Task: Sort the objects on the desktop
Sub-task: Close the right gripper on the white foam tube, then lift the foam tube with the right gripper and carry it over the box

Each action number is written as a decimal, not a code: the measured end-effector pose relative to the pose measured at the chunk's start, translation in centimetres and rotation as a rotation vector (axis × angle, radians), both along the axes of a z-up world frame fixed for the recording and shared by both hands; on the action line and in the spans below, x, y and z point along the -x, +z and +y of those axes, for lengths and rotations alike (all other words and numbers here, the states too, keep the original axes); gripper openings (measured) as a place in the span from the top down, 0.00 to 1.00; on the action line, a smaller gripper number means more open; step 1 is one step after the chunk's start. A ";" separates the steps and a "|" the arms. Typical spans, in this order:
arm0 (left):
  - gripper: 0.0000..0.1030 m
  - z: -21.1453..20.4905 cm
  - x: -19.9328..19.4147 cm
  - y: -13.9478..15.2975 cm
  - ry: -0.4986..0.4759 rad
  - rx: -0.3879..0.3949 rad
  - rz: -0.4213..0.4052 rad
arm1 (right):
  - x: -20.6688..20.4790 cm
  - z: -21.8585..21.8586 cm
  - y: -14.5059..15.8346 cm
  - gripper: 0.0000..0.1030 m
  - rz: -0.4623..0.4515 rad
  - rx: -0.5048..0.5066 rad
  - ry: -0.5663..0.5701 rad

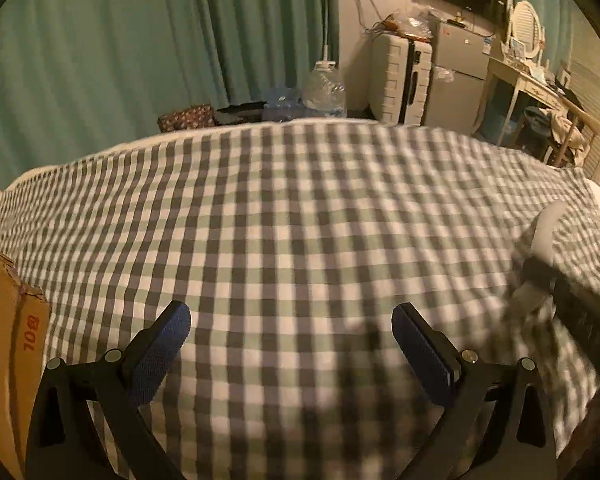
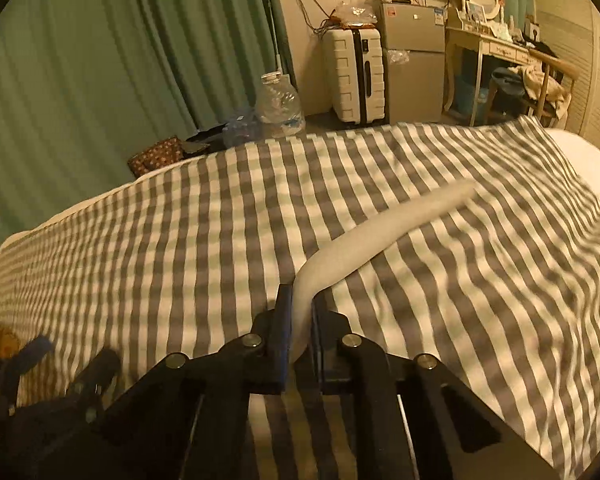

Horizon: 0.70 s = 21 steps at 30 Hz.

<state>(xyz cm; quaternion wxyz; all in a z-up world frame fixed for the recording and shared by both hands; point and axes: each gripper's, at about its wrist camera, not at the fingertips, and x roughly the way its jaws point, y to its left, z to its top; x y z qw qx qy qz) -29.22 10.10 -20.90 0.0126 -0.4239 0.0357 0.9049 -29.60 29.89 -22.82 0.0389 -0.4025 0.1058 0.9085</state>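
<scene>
My right gripper (image 2: 301,296) is shut on a long white curved object (image 2: 384,232), which sticks out forward and to the right over the checked cloth (image 2: 180,240). The object is motion-blurred and I cannot tell what it is. In the left wrist view the same white object (image 1: 548,224) and the right gripper (image 1: 572,304) show blurred at the right edge. My left gripper (image 1: 290,316) is open and empty above the checked cloth (image 1: 280,220). The left gripper also shows at the lower left of the right wrist view (image 2: 52,372).
A cardboard box (image 1: 8,340) stands at the left edge of the cloth. Beyond the far edge are large water bottles (image 1: 324,92), a white suitcase (image 1: 400,76), a small fridge (image 1: 460,72), a dressing table (image 1: 528,80) and green curtains (image 1: 140,40).
</scene>
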 end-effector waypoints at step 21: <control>0.00 -2.1 -16.9 15.0 -0.006 0.108 -0.001 | -18.5 -5.2 13.5 0.92 0.047 0.029 0.185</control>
